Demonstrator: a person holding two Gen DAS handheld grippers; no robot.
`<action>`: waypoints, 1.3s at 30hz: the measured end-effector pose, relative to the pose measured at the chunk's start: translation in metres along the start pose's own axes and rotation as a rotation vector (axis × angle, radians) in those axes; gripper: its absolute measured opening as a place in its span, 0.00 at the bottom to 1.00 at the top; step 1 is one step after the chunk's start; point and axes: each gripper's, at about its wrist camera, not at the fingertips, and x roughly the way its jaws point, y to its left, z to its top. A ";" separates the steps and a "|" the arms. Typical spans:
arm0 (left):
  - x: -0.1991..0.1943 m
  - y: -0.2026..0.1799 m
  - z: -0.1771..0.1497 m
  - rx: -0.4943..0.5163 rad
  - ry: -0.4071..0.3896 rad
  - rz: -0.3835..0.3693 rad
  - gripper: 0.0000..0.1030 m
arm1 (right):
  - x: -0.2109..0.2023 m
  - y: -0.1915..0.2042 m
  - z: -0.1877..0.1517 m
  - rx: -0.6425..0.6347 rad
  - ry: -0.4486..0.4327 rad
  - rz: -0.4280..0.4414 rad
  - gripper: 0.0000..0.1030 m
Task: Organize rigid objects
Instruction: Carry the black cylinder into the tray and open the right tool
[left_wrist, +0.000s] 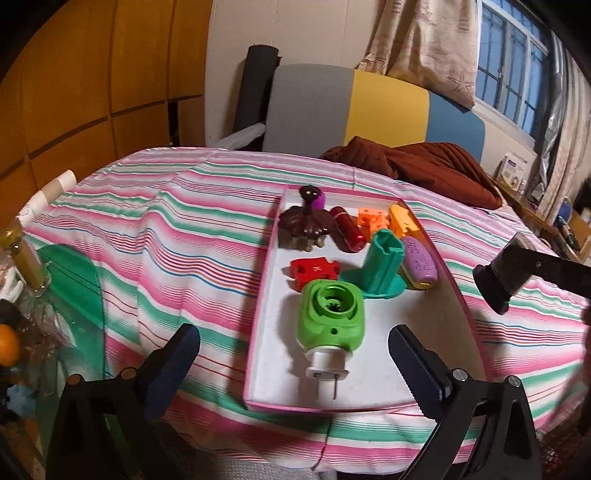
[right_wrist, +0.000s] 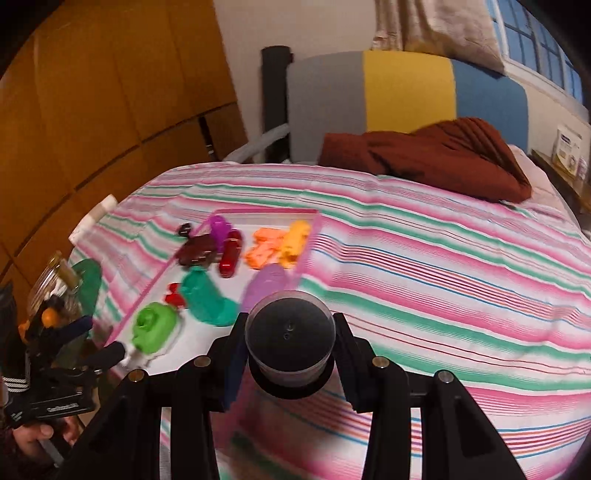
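While the left claw (left_wrist: 293, 363) hangs wide open w/ nothing in it, the green plastic punch toy w/ a white plug end (left_wrist: 330, 325) lies right ahead between its two arms, on the white tray w/ a pink rim (left_wrist: 258, 332). No pad touches it.

The right claw (right_wrist: 290, 354) is squeezed on a small round clear tub w/ a black lid (right_wrist: 290, 341), held just past the tray's near edge, over the striped bed cover (right_wrist: 424, 266).

I think the tub is light, stiff and smooth, so it could slip; gripping its round sides, as now, looks right. The green toy looks hard & chunky, best grabbed across its wide body, not the thin metal pins.

Farther ahead in the tray sit a teal plastic stand (left_wrist: 380, 266), a red puzzle piece (left_wrist: 314, 271), a red tube (left_wrist: 347, 229), etc.

The right view is blurry, so small toys smear. What's in the tub can't be seen.
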 end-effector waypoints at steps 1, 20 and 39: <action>0.000 0.001 0.000 0.002 0.002 0.013 1.00 | 0.000 0.007 0.001 -0.012 -0.001 0.003 0.42; -0.007 0.022 -0.002 -0.051 0.006 0.118 1.00 | 0.016 0.068 -0.001 -0.097 0.038 0.037 0.42; -0.012 0.025 0.001 -0.028 0.021 0.205 1.00 | 0.051 0.073 -0.015 -0.072 0.106 0.013 0.42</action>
